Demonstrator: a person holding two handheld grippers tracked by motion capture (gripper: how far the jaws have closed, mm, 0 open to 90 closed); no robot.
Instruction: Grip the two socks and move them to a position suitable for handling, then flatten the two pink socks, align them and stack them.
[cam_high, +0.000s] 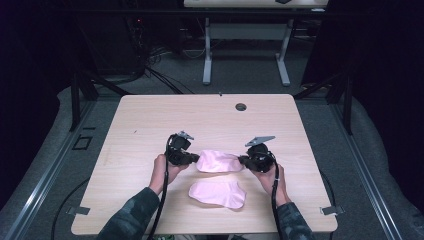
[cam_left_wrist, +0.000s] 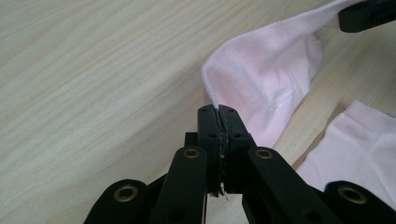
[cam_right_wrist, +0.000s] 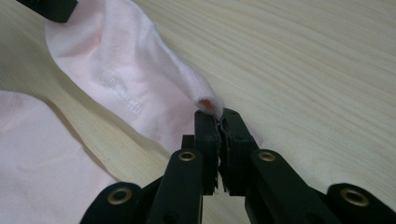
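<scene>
Two pale pink socks are on the light wooden table (cam_high: 150, 120). The far sock (cam_high: 218, 161) is stretched between both grippers. My left gripper (cam_high: 194, 159) is shut on its left end, and in the left gripper view the fabric (cam_left_wrist: 266, 79) rises from the pinched jaws of that gripper (cam_left_wrist: 218, 112). My right gripper (cam_high: 243, 160) is shut on the sock's right end; in the right gripper view the ribbed cuff (cam_right_wrist: 196, 91) is clamped at the tips of that gripper (cam_right_wrist: 218, 116). The near sock (cam_high: 218, 193) lies flat toward the table's front, with its edge (cam_left_wrist: 359, 140) showing beside the left jaws.
A round cable hole (cam_high: 241, 106) sits near the table's far edge. Beyond the table stands a white desk frame (cam_high: 245, 50) on grey carpet. Dark stands (cam_high: 80, 90) flank the table at both sides. Cables trail from each gripper over the front edge.
</scene>
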